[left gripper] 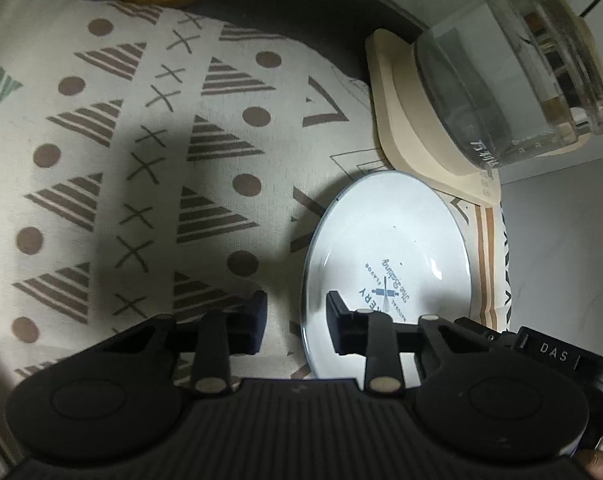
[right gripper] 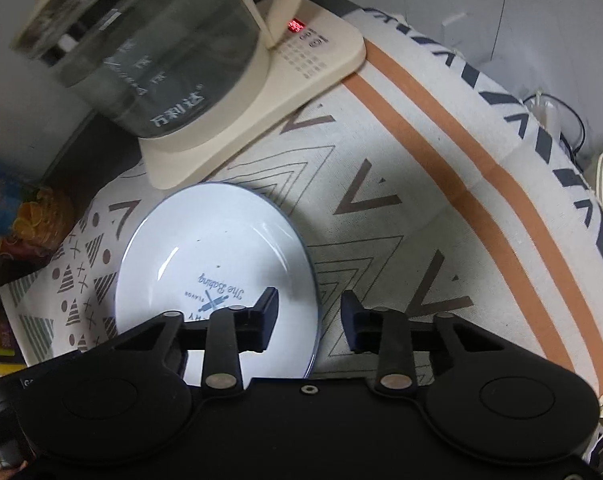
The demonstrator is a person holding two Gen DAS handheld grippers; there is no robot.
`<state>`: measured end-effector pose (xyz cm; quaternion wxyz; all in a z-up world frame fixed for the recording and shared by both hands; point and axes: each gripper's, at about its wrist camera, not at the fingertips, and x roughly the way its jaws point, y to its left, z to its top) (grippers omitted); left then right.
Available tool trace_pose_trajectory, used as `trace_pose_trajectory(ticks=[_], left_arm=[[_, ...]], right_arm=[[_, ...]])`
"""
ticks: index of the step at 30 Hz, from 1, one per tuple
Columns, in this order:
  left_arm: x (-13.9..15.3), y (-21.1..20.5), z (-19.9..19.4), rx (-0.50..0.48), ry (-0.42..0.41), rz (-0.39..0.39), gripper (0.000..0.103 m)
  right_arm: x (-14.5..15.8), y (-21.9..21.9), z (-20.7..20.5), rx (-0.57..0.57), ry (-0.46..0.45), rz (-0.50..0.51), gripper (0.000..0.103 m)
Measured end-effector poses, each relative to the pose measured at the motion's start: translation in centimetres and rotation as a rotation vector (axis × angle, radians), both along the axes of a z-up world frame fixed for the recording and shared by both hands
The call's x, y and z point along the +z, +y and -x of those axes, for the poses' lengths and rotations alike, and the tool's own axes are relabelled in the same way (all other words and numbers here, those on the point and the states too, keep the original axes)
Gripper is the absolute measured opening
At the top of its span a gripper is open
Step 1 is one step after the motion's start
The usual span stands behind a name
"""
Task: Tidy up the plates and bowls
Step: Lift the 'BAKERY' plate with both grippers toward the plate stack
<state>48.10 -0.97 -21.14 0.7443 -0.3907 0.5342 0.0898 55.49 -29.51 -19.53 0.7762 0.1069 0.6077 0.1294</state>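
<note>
On the patterned tablecloth (left gripper: pixel 149 128), just beside the cream base of a glass kettle (right gripper: pixel 149 52), lies the white plate (left gripper: pixel 385 248), face up, with blue lettering at its centre. My left gripper (left gripper: pixel 295 312) straddles the plate's left rim, one finger over the cloth, one over the plate; my right gripper (right gripper: pixel 309 312) straddles the opposite rim likewise. Both stand partly apart, pads not visibly pressing, so neither grips anything. I judge the plate stiff, glazed and slippery, moderately heavy, and breakable if dropped. The raised rim offers the only purchase; a pinch across it on both sides should lift it level.
</note>
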Motion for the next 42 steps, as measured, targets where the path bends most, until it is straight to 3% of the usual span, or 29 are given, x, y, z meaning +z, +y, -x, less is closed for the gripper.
trace_pose_trajectory(ticks=[8, 16, 25, 42], left_arm=[[-0.4, 0.0, -0.8, 0.032, -0.012, 0.011, 0.021], [-0.6, 0.1, -1.2, 0.05, -0.009, 0.016, 0.01], [0.4, 1.2, -0.1, 0.09, -0.035, 0.06, 0.01], [3.0, 4.4, 6.8, 0.239, -0.086, 0.093, 0.002]], right_arm=[[-1.1, 0.4, -0.7, 0.017, 0.034, -0.001, 0.021], [-2.0, 0.9, -1.0, 0.045, 0.054, 0.001, 0.016], [0.2, -0.1, -0.4, 0.071, -0.021, -0.092, 0.006], [2.6, 1.7, 2.8, 0.195, -0.084, -0.216, 0.008]])
